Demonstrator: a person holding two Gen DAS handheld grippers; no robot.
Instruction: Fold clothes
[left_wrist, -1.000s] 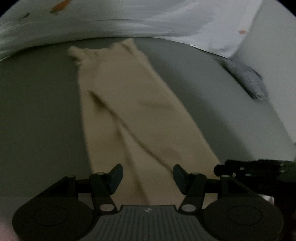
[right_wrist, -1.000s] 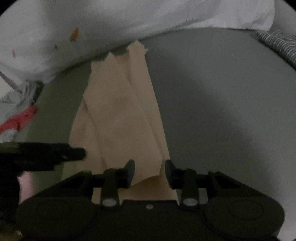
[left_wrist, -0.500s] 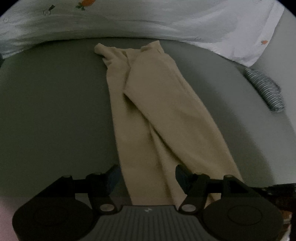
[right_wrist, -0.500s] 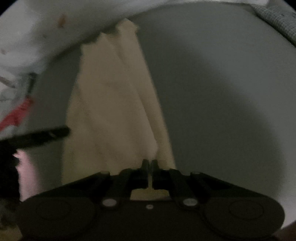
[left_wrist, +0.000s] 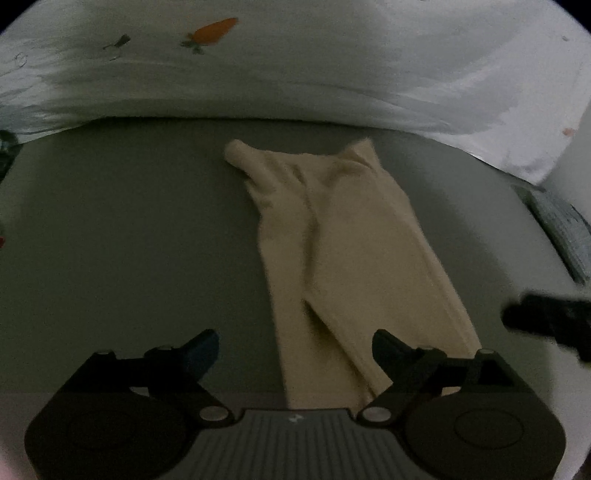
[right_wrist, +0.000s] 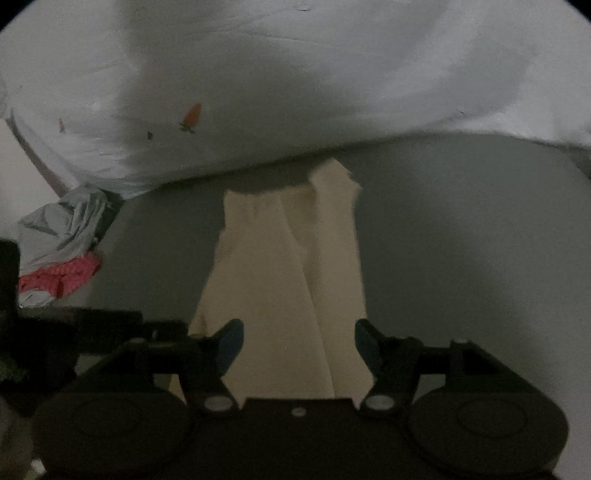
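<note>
Left wrist view: left gripper (left_wrist: 293, 349) hovers low over near end of beige trousers (left_wrist: 343, 236), jaws spread wide, nothing held. Trousers lie folded lengthwise on grey surface (left_wrist: 129, 229). Right gripper (right_wrist: 298, 341) likewise spread, empty. Only right wrist view shows crumpled grey-pink clothes (right_wrist: 62, 243).

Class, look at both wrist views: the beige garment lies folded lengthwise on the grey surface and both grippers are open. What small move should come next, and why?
Probably lower both grippers onto the garment's near end and close. The beige garment lies long and narrow, its near end between the open left gripper and under the open right gripper; neither holds cloth, so a crosswise fold needs a grasp first.
</note>
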